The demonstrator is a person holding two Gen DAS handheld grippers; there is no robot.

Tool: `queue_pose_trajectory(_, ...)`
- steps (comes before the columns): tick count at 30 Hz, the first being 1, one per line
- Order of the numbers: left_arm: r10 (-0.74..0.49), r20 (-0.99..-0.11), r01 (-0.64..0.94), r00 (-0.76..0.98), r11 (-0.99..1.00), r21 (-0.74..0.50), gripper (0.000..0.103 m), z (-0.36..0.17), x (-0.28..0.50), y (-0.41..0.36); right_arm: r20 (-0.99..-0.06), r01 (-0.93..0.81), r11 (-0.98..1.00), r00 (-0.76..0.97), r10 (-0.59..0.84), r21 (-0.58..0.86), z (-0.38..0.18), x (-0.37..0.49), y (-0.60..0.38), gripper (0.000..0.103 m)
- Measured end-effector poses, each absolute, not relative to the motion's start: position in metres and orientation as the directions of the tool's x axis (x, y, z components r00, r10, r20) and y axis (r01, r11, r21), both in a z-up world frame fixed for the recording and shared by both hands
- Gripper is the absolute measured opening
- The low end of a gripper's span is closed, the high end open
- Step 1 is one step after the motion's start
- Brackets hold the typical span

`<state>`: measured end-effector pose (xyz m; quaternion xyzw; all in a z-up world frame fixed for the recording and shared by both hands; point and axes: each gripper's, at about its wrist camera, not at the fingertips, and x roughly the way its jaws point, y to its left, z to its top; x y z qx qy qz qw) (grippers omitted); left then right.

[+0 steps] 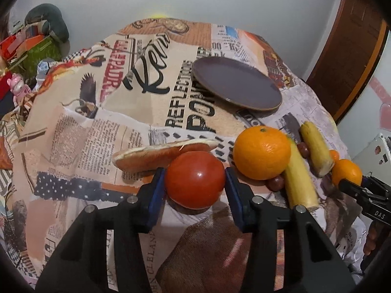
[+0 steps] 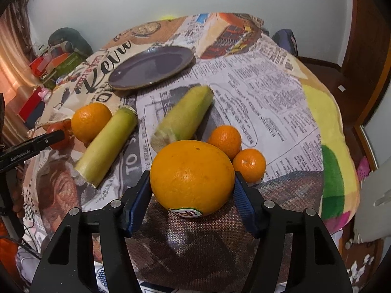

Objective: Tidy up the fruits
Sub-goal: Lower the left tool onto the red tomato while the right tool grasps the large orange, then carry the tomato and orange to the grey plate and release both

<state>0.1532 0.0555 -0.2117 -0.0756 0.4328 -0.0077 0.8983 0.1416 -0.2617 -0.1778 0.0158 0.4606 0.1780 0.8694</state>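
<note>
- Left wrist view: the left gripper [image 1: 195, 183] has its blue pads against both flanks of the tomato [image 1: 195, 180], which sits on the cloth beside a bread roll [image 1: 156, 155].
- Right gripper [image 2: 192, 183] pinches the stickered orange [image 2: 192, 177].
- Best lift both straight up, gently on the soft tomato, then carry them to the empty purple plate [image 1: 235, 83].
- Newspaper-print cloth [image 2: 256, 92] looks soft and uneven; pale walls and clutter lie behind.
</note>
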Motion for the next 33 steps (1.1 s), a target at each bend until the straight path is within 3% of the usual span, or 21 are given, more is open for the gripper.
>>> queue_pose_trajectory(19, -0.072, -0.616, 0.005, 0.785, 0.994, -0.108, 0.048, -0.122, 0.151, 0.04, -0.634, -0.347, 0.924, 0.681, 0.366, 0.161, -0.105, 0.164, -0.252, 0.061)
queue_pose_trajectory(33, -0.06, -0.562, 0.011, 0.825, 0.996, -0.09, 0.048, -0.093, 0.19, 0.034, -0.547, -0.386, 0.91, 0.735, 0.401, 0.148, -0.075, 0.202, -0.226, 0.061)
